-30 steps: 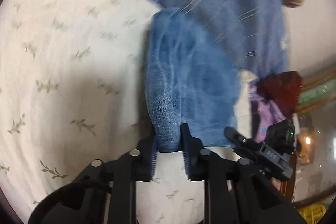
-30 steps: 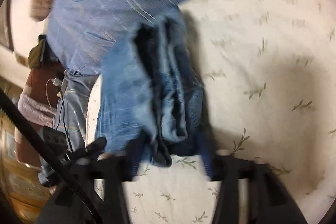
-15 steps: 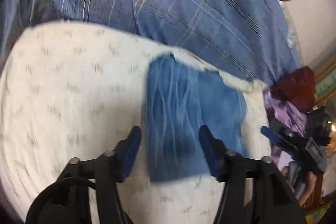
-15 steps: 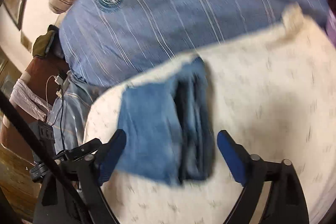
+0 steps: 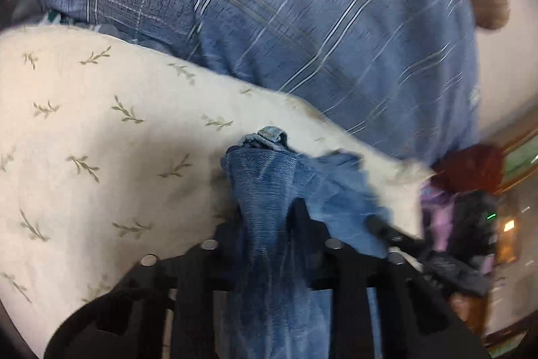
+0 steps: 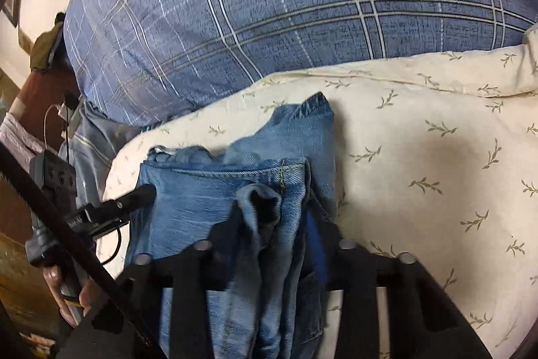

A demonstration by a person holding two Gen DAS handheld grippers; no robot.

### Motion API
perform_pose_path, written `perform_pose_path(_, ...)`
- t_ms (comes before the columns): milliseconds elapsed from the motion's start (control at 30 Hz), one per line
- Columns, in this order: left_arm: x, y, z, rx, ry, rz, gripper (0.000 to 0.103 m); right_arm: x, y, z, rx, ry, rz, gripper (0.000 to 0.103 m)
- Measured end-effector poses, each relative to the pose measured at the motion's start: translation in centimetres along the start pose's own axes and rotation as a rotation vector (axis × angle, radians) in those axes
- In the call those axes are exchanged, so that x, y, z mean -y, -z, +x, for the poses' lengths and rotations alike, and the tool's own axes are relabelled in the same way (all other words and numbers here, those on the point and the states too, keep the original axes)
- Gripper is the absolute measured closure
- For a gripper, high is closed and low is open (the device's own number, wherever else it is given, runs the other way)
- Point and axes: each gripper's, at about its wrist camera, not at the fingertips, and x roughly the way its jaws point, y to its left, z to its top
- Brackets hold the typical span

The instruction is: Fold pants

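The folded pants (image 6: 235,190) are laid on the sheet (image 6: 420,157) near its left edge, bunched between the right tongs (image 6: 269,224), with the pillow (image 6: 269,5) positioned behind the sheet.

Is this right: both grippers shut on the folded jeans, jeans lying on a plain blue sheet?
Not the sheet. The left gripper and right gripper are each shut on the jeans, but the jeans lie on a cream sheet with a leaf print; the blue plaid bedding is behind it. The right wrist view shows this best.
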Motion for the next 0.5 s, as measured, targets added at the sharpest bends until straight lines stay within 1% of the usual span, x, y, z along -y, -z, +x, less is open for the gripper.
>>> perform_pose_path(33,-0.1,-0.3,-0.2,0.007,0.038,0.0,0.085,-0.3,0.0,-0.5,0.007,-0.014,0.005,0.086)
perform_pose_path(67,0.8,-0.3,-0.9,0.032,0.052,0.046,0.086,-0.7,-0.1,-1.8,0.03,-0.029,-0.001,0.09)
perform_pose_path(100,1.3,-0.4,-0.9,0.047,0.042,0.078,0.085,-1.4,-0.1,-3.0,0.068,-0.034,-0.026,0.09)
perform_pose_path(133,1.4,-0.3,-0.6,0.051,0.028,0.095,0.084,-1.7,-0.3,-3.5,0.088,-0.031,-0.041,0.09)
perform_pose_path(167,1.1,-0.2,0.2,0.037,0.001,0.087,0.081,-1.5,-0.3,-3.4,0.091,-0.024,-0.04,0.09)
perform_pose_path(200,0.6,-0.1,1.0,0.016,-0.037,0.076,0.077,-0.9,-0.3,-2.6,0.075,-0.022,-0.022,0.09)
perform_pose_path(233,0.1,0.2,1.5,0.007,-0.085,0.068,0.075,-0.1,-0.1,-1.5,0.046,-0.029,0.005,0.086)
perform_pose_path(267,0.0,0.4,1.1,0.012,-0.09,0.059,0.073,0.6,0.2,-0.5,0.018,-0.044,0.034,0.077)
perform_pose_path(300,0.3,0.4,0.5,0.011,-0.082,0.057,0.073,0.8,0.4,-0.4,0.016,-0.048,0.054,0.073)
perform_pose_path(333,0.9,0.4,-0.1,0.012,-0.077,0.067,0.072,0.6,0.6,-1.1,0.03,-0.047,0.063,0.07)
perform_pose_path(367,1.6,0.4,-1.0,0.025,-0.087,0.091,0.066,0.2,0.6,-1.8,0.04,-0.048,0.051,0.062)
perform_pose_path(400,2.1,0.7,-2.1,0.048,-0.112,0.115,0.058,-0.5,0.7,-3.2,0.07,-0.048,0.027,0.053)
perform_pose_path(433,2.4,0.7,-3.0,0.061,-0.137,0.128,0.056,-0.8,0.9,-4.2,0.095,-0.042,0.023,0.029)
perform_pose_path(467,2.6,1.5,-3.8,0.062,-0.159,0.137,0.055,-1.1,1.5,-5.4,0.131,-0.031,0.031,0.02)
perform_pose_path(500,2.7,2.3,-4.5,0.055,-0.157,0.134,0.054,-1.3,2.4,-6.3,0.143,-0.025,0.042,0.02)
